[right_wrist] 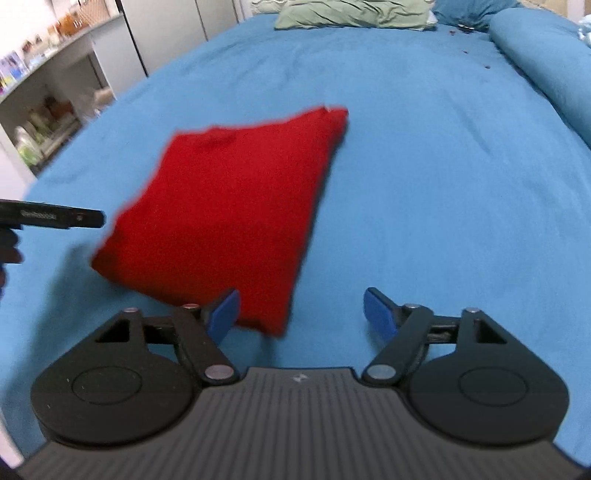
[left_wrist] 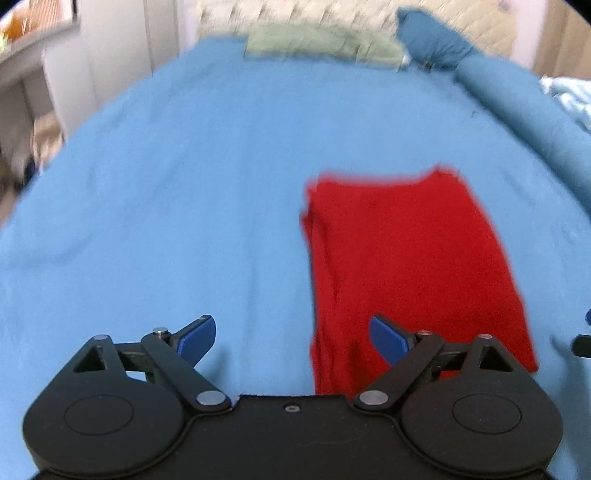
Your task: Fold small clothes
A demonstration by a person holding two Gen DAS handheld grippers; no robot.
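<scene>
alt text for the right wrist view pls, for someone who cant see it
A folded red garment lies flat on a blue bedsheet, just ahead and left of the open, empty right claw. The left claw's black tip pokes in from the left edge, and a green pillow sits at the far end.

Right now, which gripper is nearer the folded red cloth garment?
Roughly level. The open left gripper hangs at the folded red cloth garment near-left edge, its right finger over the fabric. The open right gripper hangs at the near-right corner, its left finger over it.
</scene>
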